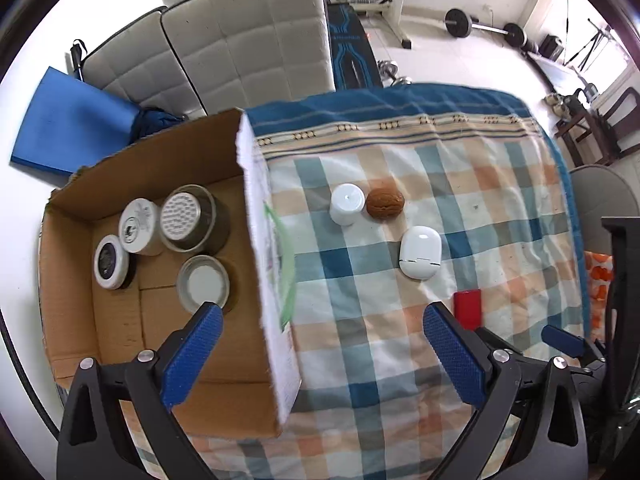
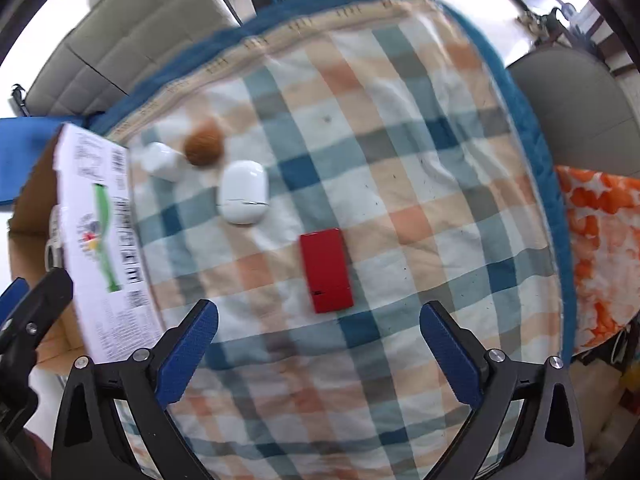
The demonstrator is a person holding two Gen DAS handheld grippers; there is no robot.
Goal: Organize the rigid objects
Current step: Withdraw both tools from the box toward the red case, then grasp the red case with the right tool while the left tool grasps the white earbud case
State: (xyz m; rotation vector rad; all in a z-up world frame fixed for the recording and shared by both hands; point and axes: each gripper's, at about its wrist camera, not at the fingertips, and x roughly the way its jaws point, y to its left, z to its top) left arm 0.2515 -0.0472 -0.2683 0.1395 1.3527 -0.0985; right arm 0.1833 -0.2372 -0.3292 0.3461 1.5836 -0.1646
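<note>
Checked cloth (image 2: 400, 184); cardboard box (image 1: 160, 160), red case (image 2: 326, 270)

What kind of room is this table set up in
Probably a room at home that doubles as a gym: barbells lie on the floor, a weight bench stands behind, and a padded sofa sits beside the checked tablecloth.

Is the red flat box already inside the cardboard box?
No, the red flat box lies on the checked cloth, outside the cardboard box.
</note>
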